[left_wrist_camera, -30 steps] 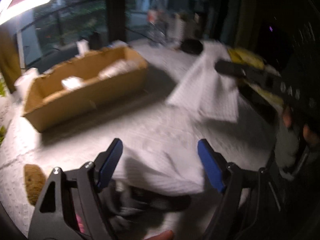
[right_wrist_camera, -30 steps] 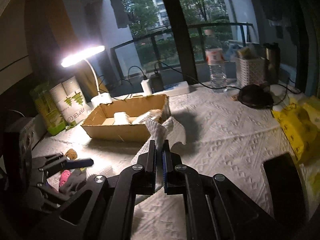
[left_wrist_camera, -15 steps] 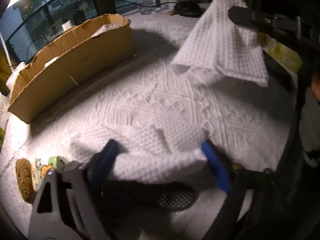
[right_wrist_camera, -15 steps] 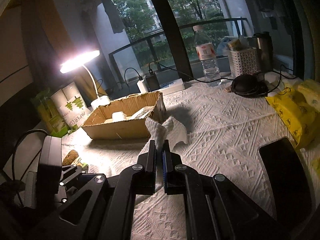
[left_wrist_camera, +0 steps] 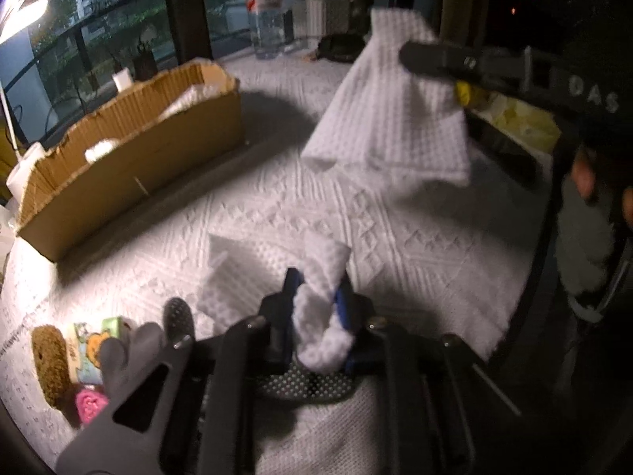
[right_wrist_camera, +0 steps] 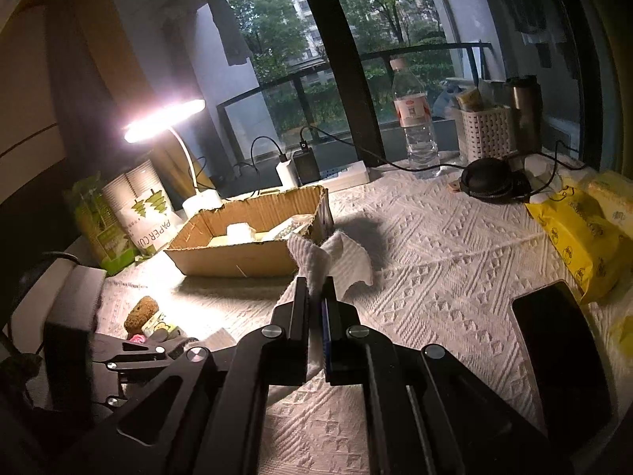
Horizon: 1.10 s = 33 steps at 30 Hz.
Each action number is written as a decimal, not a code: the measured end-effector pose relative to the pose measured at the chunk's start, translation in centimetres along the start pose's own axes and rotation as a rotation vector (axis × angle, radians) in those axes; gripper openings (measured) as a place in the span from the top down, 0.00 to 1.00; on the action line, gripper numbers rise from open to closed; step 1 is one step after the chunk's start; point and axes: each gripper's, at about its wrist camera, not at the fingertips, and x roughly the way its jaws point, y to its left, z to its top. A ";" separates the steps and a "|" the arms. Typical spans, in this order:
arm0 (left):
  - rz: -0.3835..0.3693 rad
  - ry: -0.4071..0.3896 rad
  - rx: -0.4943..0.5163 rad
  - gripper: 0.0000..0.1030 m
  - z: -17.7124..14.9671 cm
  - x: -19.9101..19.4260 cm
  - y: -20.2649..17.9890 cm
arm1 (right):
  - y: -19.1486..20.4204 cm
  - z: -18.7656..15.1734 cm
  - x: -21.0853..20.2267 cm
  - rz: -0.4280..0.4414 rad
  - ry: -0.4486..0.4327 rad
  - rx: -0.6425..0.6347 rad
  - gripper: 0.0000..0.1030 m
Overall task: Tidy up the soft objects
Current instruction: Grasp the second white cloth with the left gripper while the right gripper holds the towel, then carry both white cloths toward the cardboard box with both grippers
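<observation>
My left gripper [left_wrist_camera: 316,283] is shut on a bunched white waffle cloth [left_wrist_camera: 320,312] that lies low on the patterned tablecloth [left_wrist_camera: 395,229]. My right gripper [right_wrist_camera: 315,289] is shut on a second white waffle cloth [right_wrist_camera: 340,255] and holds it in the air; in the left wrist view that cloth [left_wrist_camera: 391,114] hangs from the right gripper's fingers [left_wrist_camera: 439,59] at upper right. A cardboard box [left_wrist_camera: 130,158] with white soft items inside stands at the left; it also shows in the right wrist view [right_wrist_camera: 253,241].
A brown sponge [left_wrist_camera: 49,360], a small green packet [left_wrist_camera: 95,348] and a pink item [left_wrist_camera: 91,403] lie at front left. A black phone [right_wrist_camera: 561,356], yellow tissue packs [right_wrist_camera: 581,233], water bottle [right_wrist_camera: 413,118], white basket [right_wrist_camera: 484,132] and lamp [right_wrist_camera: 162,118] stand around.
My left gripper has closed on the white cloth, which now bunches up between its blue pads. The right gripper still holds its cloth up, hardly moved.
</observation>
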 end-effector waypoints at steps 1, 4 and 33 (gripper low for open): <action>-0.002 -0.014 -0.002 0.83 -0.1 -0.6 0.0 | 0.2 0.1 0.0 -0.002 0.001 -0.003 0.95; -0.006 -0.054 -0.010 0.83 0.1 -2.1 0.5 | 0.8 0.4 -0.1 -0.006 0.002 -0.015 0.94; 0.125 -0.334 -0.163 0.83 3.0 -10.3 12.1 | 8.6 6.8 3.9 0.027 -0.013 -0.198 0.94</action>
